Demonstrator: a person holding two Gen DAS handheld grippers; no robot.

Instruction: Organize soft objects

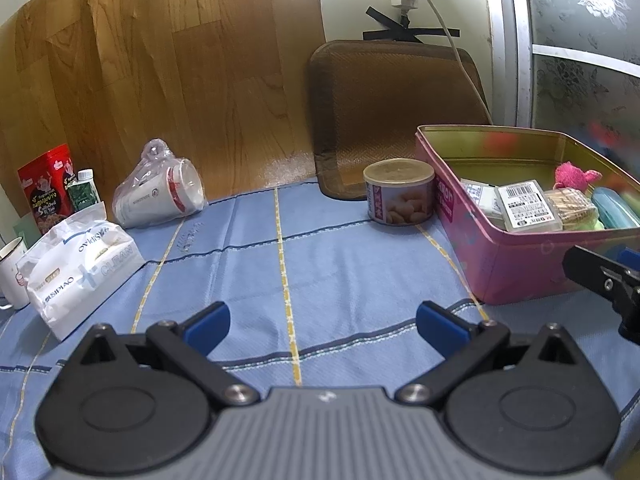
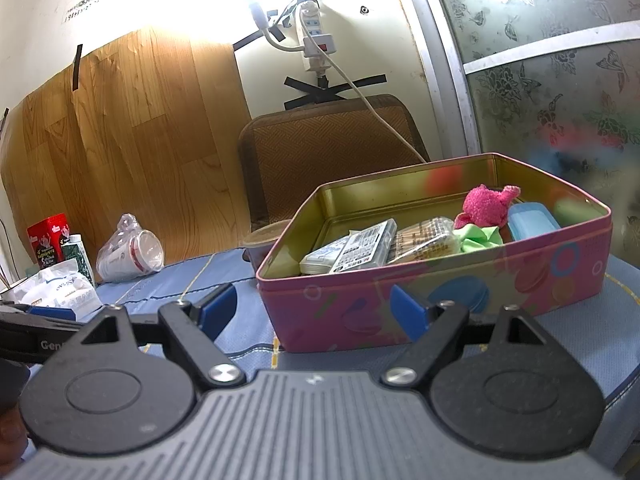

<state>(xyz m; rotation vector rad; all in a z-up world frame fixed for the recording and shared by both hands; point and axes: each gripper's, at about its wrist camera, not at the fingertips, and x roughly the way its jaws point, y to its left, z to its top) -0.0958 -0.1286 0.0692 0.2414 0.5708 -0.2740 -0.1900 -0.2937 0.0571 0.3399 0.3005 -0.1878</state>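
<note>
Right wrist view: my right gripper [image 2: 312, 308] gapes empty before the pink tin [image 2: 440, 300]; the pink plush [image 2: 486, 210] lies inside at one o'clock, well apart. My left gripper [image 1: 322, 322] is spread too, over blue cloth [image 1: 320, 264], tin at two o'clock.

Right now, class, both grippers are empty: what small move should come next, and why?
Probably ease the left gripper toward the white soft tissue pack on the blue cloth. It lies outside the pink metal tin, which already holds the pink plush toy, and the open jaws hold nothing.
</note>
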